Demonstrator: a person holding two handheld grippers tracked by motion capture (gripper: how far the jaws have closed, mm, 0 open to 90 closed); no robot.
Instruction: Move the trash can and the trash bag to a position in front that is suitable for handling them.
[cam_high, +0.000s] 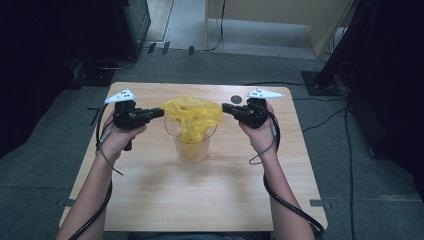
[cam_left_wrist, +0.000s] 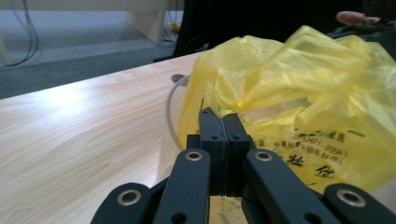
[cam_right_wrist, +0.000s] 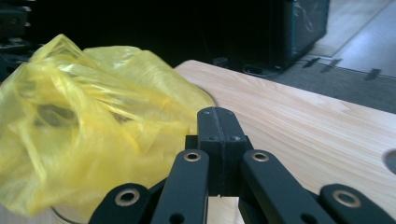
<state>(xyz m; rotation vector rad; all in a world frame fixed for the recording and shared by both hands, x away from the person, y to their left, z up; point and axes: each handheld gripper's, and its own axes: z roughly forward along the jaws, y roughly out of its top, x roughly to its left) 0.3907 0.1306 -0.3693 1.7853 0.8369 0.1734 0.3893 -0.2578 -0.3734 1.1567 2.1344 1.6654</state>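
A person seated at a pale wooden surface (cam_high: 150, 190) holds a gripper in each hand, with a clear plastic cup (cam_high: 192, 142) standing upright between them. A thin yellow plastic bag (cam_high: 192, 116) is draped over the cup's mouth, part of it hanging down inside.

The left gripper (cam_high: 159, 113) points inward at the bag's near edge. In the left gripper view its fingers (cam_left_wrist: 212, 128) are pressed fully together, and the yellow film appears pinched at their tips — the bag billows up just beyond and to the right of them, with dark printed characters showing on it.

The right gripper (cam_high: 226, 107) points inward from the opposite side. In the right gripper view its fingers (cam_right_wrist: 231, 128) are also pressed together; the bag (cam_right_wrist: 88, 126) bulges just to their left and seems to meet their tips, though whether film is caught between them cannot be told. The cup's rim curves beneath the bag.
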